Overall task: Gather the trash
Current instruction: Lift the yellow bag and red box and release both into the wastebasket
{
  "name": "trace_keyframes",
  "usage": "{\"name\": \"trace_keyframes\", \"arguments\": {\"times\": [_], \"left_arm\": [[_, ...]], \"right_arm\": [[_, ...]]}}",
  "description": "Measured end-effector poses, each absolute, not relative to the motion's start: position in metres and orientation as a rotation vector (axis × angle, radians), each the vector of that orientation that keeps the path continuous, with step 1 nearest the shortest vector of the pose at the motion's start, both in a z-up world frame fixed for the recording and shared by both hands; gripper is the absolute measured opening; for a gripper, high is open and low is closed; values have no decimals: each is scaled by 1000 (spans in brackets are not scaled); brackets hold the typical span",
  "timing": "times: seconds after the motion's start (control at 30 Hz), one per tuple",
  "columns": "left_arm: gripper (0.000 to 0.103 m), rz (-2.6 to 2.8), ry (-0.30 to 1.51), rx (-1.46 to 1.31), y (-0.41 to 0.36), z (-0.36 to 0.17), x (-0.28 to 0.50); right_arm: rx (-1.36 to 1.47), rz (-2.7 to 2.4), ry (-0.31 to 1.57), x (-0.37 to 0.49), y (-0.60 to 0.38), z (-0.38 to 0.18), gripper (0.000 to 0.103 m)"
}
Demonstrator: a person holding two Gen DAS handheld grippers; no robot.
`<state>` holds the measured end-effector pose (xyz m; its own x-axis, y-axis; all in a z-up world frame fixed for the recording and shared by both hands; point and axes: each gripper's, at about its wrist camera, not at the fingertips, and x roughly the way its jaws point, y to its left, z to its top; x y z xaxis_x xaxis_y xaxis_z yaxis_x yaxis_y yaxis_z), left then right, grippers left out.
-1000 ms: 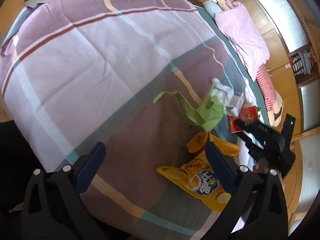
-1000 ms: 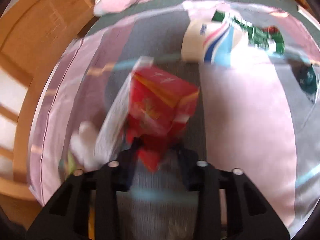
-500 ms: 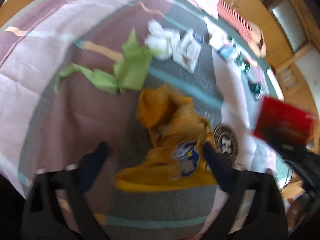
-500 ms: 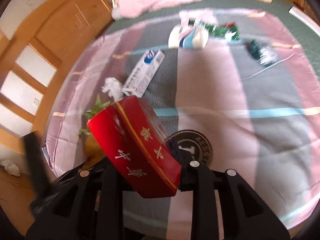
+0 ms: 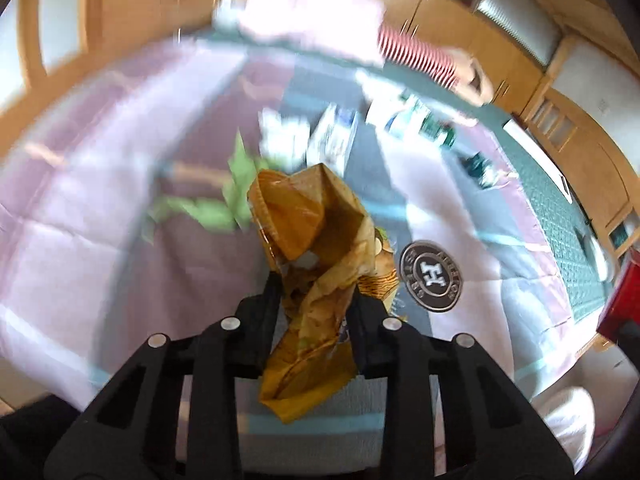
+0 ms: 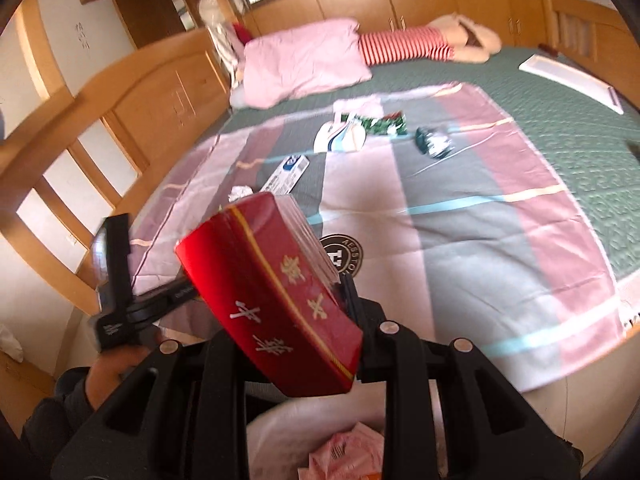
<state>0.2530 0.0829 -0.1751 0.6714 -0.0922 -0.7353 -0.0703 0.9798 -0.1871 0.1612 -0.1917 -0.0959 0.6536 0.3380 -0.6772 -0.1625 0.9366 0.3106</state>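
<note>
In the left wrist view the left gripper (image 5: 314, 292) is closing its fingers (image 5: 269, 300) on a crumpled yellow chip bag (image 5: 316, 276), which stands up between them and hangs out below, lifted off the bed. Just past it at 2 o'clock a round black logo (image 5: 431, 277) is printed on the striped blanket (image 5: 80, 240). At 11 o'clock lies a green wrapper (image 5: 224, 204), and beyond it, blurred, white tissue (image 5: 282, 136) and a white box (image 5: 334, 138). At the 3 o'clock edge a red shape shows.

In the right wrist view the right gripper (image 6: 280, 300) has its fingers (image 6: 352, 300) clenched on a red box (image 6: 272, 300) with gold characters, tilted and held in the air. At 6 o'clock, right below, is a white bag (image 6: 360, 420) with pink packaging inside. At 9 o'clock a hand (image 6: 116, 368) holds the other gripper's black handle. Farther off on the blanket lie the white box (image 6: 290, 174), crumpled tissue (image 6: 240, 192), a white cup (image 6: 340, 138), a green wrapper (image 6: 386, 124) and a dark wrapper (image 6: 434, 144). At the far 12 o'clock side of the bed (image 6: 580, 128) lie a pink quilt (image 6: 304, 64) and a red-striped pillow (image 6: 404, 46).
</note>
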Motion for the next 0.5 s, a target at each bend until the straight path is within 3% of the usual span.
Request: {"name": "trace_keyframes", "arguments": {"times": [0.27, 0.5], "left_arm": [[32, -39, 576, -99, 55, -72, 153], [32, -63, 431, -34, 30, -16, 90]], "right_arm": [[232, 276, 712, 113, -212, -64, 27], [247, 309, 636, 80, -221, -36, 27]]}}
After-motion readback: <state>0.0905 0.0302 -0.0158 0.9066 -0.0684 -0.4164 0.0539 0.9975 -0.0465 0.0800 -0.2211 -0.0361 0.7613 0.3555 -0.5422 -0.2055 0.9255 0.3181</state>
